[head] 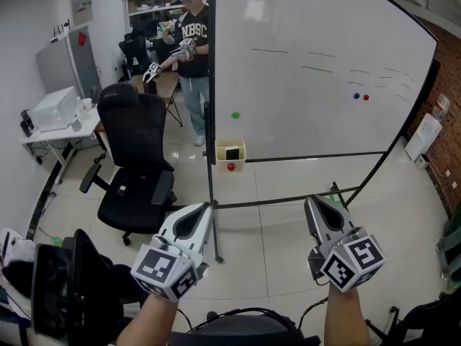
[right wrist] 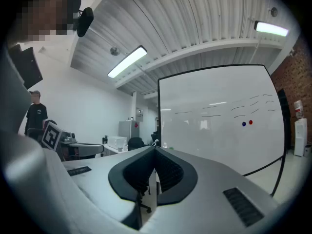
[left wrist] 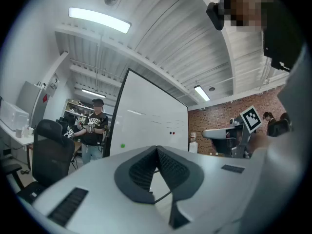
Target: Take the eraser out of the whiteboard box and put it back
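Fingers pressed shut on left gripper and right gripper, both empty; eraser in whiteboard box well ahead, nearer left I'd say.

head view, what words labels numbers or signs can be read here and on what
"NBSC": on the black t-shirt of the person standing beside the whiteboard.
Whiteboard strokes: faint lines, no readable words.
Wall notice: too small to read.
Cube markers on the left gripper and right gripper: black-and-white patterns, no text.
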### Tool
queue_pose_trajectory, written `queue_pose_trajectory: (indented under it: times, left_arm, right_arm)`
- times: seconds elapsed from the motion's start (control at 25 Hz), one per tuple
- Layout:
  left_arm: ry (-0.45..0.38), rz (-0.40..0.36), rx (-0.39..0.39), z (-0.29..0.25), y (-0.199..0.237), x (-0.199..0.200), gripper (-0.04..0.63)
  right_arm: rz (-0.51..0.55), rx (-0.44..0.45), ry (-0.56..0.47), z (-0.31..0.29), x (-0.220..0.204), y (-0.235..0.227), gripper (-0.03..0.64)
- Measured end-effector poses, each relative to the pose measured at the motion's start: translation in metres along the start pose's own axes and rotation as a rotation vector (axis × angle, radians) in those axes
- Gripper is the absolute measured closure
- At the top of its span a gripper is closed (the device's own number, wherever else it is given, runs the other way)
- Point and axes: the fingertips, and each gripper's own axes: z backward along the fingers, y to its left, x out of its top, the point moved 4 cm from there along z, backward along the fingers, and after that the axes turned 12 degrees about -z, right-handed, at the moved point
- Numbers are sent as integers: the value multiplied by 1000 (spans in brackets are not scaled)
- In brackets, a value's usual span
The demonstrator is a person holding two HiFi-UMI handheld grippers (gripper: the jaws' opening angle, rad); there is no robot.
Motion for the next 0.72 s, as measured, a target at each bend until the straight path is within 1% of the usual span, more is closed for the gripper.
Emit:
queue_pose_trajectory:
  times: [0.12, 0.32, 0.48, 0.6, 0.72]
  left_arm:
    - [-10, 8, -24, 7, 13, -2, 563]
    - [8, 31, -37, 3, 28, -11, 563]
    - [12, 17, -28, -14, 39, -15, 563]
    - [23, 16, -1, -30, 44, -12, 563]
    - [29, 5, 5, -49, 44, -8, 563]
  right_arm:
    - [7, -12, 1, -10, 0, 13, 604]
    - [-5, -18, 10, -25, -10, 18, 604]
    - [-14, -13, 9, -42, -10, 4, 604]
    - [-27, 7, 4, -56, -6, -13, 604]
    - [-36, 32, -8, -71, 1, -30, 604]
